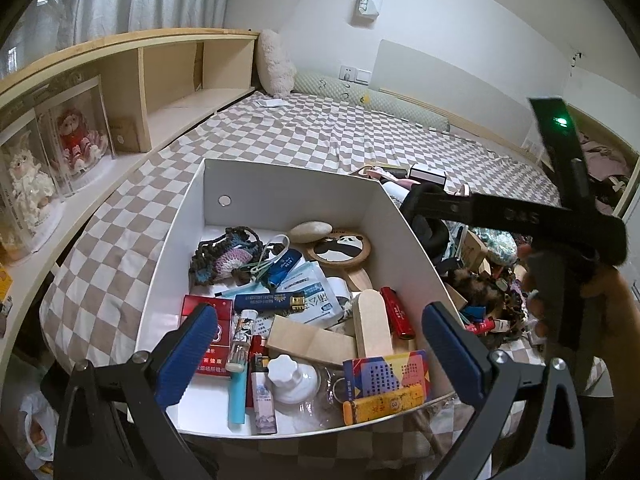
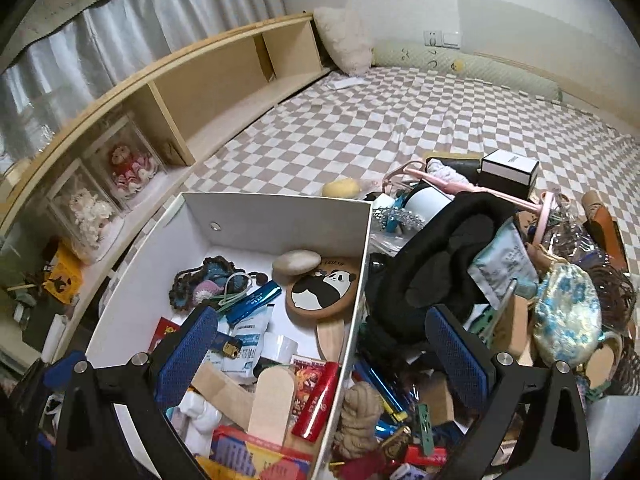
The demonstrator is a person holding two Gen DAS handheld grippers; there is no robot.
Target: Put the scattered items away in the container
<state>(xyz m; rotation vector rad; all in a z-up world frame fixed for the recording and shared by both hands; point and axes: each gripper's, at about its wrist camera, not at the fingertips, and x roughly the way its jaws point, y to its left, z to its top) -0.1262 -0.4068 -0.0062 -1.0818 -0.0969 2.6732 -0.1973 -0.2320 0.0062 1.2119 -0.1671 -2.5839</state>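
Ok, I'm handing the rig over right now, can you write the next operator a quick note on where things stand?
Left tool: open, empty, over the white box.
Right tool: open, empty, straddling the box's right wall.
Done: box already holds the panda mirror, stone, crochet piece, red lighter and more.
Left: the pile on the bed right of the box, including the black cloth, floral pouch, black-and-white carton and rope knot.

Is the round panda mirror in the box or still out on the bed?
In the box: the panda mirror lies inside the white box, near its far right corner.
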